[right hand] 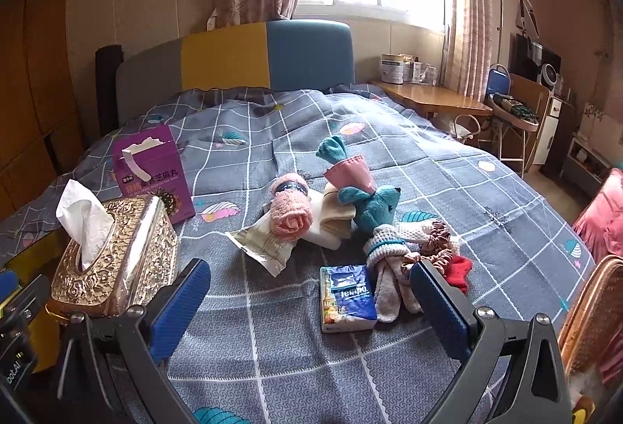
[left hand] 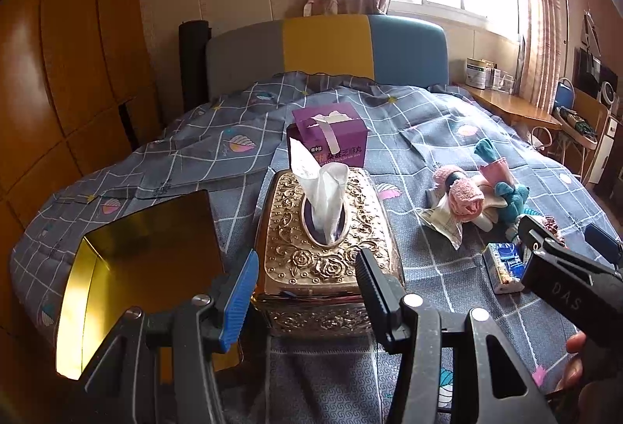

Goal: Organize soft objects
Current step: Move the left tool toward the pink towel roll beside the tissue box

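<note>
A pile of soft things lies on the bed: a rolled pink towel, a teal plush mouse, a knitted sock, scrunchies and a blue tissue pack. My right gripper is open and empty, just short of the tissue pack. My left gripper is open and empty, its fingers either side of the near end of a gold embossed tissue box. The pink towel and tissue pack also show in the left wrist view, with the right gripper over them.
An open gold tin lies left of the tissue box. A purple carton stands behind it. A white flat packet lies under the towel. The grey checked bedspread stretches to the headboard. A wicker item is at right.
</note>
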`<state>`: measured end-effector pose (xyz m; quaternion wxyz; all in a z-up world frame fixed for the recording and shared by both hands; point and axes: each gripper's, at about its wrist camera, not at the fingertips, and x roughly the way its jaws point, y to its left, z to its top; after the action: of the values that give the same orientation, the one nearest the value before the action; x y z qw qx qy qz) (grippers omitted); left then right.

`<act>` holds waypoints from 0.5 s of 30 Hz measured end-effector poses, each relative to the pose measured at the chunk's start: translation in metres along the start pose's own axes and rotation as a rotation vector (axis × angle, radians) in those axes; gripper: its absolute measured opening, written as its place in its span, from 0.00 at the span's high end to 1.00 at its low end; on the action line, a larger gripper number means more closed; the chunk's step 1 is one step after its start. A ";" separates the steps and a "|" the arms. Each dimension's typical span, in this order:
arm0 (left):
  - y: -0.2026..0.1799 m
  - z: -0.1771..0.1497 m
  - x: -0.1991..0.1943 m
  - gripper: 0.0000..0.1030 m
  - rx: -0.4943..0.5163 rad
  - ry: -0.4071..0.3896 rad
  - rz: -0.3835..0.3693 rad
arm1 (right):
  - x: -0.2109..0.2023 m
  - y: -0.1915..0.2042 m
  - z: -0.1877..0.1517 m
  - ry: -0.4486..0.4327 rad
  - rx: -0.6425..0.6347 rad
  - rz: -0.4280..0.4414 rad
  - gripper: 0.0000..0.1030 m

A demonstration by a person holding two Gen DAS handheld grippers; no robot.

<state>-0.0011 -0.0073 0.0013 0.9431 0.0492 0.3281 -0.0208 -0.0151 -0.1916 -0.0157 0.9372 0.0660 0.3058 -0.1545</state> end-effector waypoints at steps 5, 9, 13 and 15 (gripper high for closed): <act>-0.001 -0.001 -0.002 0.49 -0.010 -0.018 -0.014 | 0.002 -0.003 0.000 0.003 0.003 -0.007 0.00; -0.002 0.000 -0.003 0.49 0.002 -0.033 -0.007 | 0.002 -0.005 0.001 0.001 0.004 -0.010 0.00; -0.004 0.000 -0.003 0.49 0.008 -0.040 -0.009 | 0.002 -0.008 0.003 -0.005 0.009 -0.016 0.00; -0.005 0.000 -0.004 0.49 0.008 -0.041 -0.013 | 0.003 -0.011 0.006 -0.009 0.011 -0.022 0.00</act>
<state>-0.0047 -0.0120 0.0032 0.9492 0.0505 0.3091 -0.0291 -0.0135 -0.2036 -0.0132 0.9364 0.0672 0.3015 -0.1667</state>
